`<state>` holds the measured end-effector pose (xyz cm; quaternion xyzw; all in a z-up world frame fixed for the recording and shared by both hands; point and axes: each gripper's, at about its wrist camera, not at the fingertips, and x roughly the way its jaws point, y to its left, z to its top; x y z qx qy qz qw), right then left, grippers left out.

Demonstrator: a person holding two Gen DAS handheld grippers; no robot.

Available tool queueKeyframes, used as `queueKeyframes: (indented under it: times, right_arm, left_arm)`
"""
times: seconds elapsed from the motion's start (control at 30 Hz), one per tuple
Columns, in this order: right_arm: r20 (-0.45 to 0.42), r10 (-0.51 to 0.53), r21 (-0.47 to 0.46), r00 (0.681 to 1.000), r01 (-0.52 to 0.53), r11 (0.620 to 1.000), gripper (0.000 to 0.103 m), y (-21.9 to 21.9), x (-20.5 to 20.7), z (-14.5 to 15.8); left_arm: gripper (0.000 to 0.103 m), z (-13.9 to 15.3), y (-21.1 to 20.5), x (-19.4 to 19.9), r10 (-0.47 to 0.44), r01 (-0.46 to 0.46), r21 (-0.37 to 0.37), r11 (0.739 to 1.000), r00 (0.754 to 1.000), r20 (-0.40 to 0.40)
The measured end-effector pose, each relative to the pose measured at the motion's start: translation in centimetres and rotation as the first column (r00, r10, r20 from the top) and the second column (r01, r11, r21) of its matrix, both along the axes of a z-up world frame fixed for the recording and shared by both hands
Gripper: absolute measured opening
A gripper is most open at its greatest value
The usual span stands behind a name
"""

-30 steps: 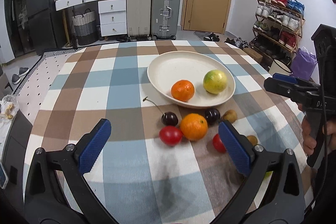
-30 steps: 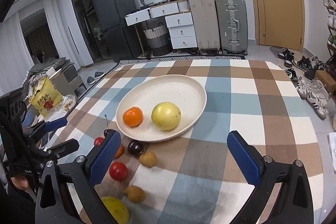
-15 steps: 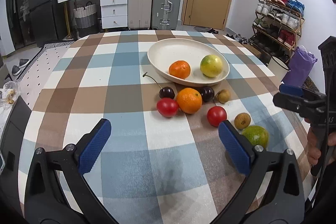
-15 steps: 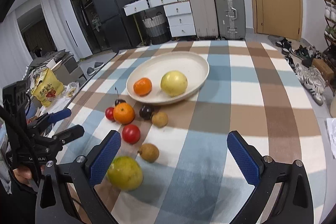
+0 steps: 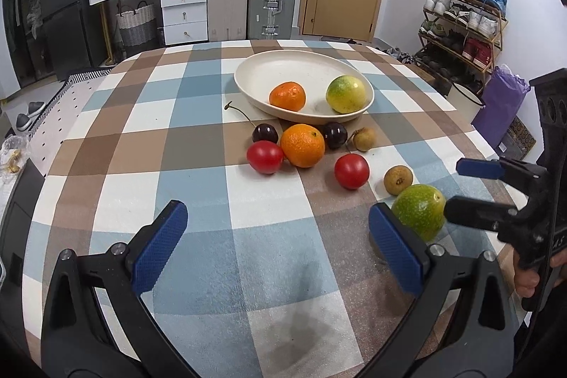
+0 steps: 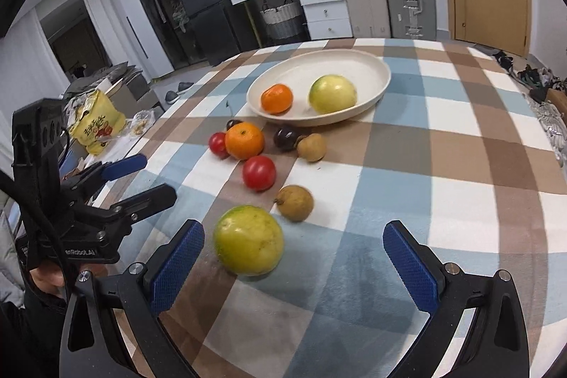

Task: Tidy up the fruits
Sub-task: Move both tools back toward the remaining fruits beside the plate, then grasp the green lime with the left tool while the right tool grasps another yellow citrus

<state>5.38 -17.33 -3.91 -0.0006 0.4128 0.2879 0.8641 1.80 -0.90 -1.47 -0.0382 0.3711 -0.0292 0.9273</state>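
Both grippers are hovering with jaws spread wide, empty. The right gripper (image 6: 294, 261) is facing a round green-yellow fruit (image 6: 248, 245) lying on the checked tabletop (image 6: 443, 165); the left gripper (image 5: 276, 243) is beside it.

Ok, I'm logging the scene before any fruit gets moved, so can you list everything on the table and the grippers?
Round cream plate: 1, cream, far middle of the table.
Small orange mandarin: 1, orange, on the plate.
Yellow-green round fruit: 1, on the plate, right of the mandarin.
Larger orange: 1, orange, on the cloth just in front of the plate.
Dark cherries: 2, dark purple, either side of the orange.
Red tomatoes: 2, red, on the cloth.
Small brown fruits: 2, brown, right of the cluster.
Green round fruit: 1, green, nearest the grippers.
Checked tablecloth: 1, blue, brown, white.
Left gripper: open.
Right gripper: open.
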Motion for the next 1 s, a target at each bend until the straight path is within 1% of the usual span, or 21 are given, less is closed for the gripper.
queueKeyframes:
  times: [0.27, 0.33, 0.4, 0.57, 0.63, 0.73, 0.83, 0.87, 0.9, 0.93, 1.0]
  right_arm:
    - [-0.033, 0.018, 0.001, 0.999, -0.018, 1.000, 0.101, 0.8, 0.2, -1.3]
    - [-0.040, 0.023, 0.004, 0.999, -0.023, 1.000, 0.091, 1.0, 0.2, -1.4]
    - [-0.051, 0.040, 0.023, 0.998, -0.039, 0.999, 0.086, 1.2, 0.3, -1.5]
    - [-0.056, 0.068, 0.028, 0.996, -0.066, 0.997, 0.076, 1.8, 0.0, -1.7]
    - [-0.067, 0.081, 0.032, 0.994, -0.079, 0.996, 0.070, 2.0, 0.0, -1.9]
    - [-0.076, 0.100, 0.041, 0.992, -0.097, 0.994, 0.064, 2.3, -0.1, -2.1]
    - [-0.077, 0.113, 0.040, 0.991, -0.110, 0.993, 0.062, 2.7, -0.3, -2.3]
    - [-0.078, 0.119, 0.043, 0.990, -0.116, 0.992, 0.059, 2.8, -0.4, -2.4]
    - [-0.075, 0.120, 0.041, 0.990, -0.117, 0.992, 0.053, 2.9, -0.5, -2.4]
    - [-0.066, 0.117, 0.038, 0.991, -0.115, 0.993, 0.050, 2.9, -0.6, -2.4]
    - [-0.067, 0.126, 0.043, 0.990, -0.123, 0.991, 0.050, 2.9, -0.7, -2.3]
  left_arm:
    - [0.102, -0.4, 0.1, 0.4, -0.002, 0.002, -0.011, 1.000, 1.000, -0.005]
    - [0.102, -0.6, 0.1, 0.5, -0.006, 0.006, -0.019, 1.000, 1.000, -0.011]
    - [0.102, -0.8, 0.0, 0.6, -0.006, 0.006, -0.019, 1.000, 1.000, -0.013]
    - [0.102, -0.9, -0.1, 0.8, -0.011, 0.010, -0.019, 1.000, 1.000, -0.016]
    - [0.102, -0.9, -0.1, 0.8, -0.012, 0.012, -0.021, 1.000, 1.000, -0.015]
    - [0.102, -0.9, -0.1, 0.8, -0.011, 0.011, -0.020, 1.000, 1.000, -0.012]
    - [0.102, -1.0, -0.1, 0.7, -0.013, 0.012, -0.021, 1.000, 1.000, -0.013]
    - [0.102, -1.0, -0.1, 0.7, -0.013, 0.013, -0.022, 1.000, 1.000, -0.013]
    - [0.102, -0.9, -0.1, 0.7, -0.014, 0.013, -0.022, 1.000, 1.000, -0.013]
    - [0.102, -1.0, -0.1, 0.7, -0.013, 0.012, -0.021, 1.000, 1.000, -0.013]
    - [0.102, -1.0, -0.1, 0.7, -0.015, 0.014, -0.020, 1.000, 1.000, -0.013]
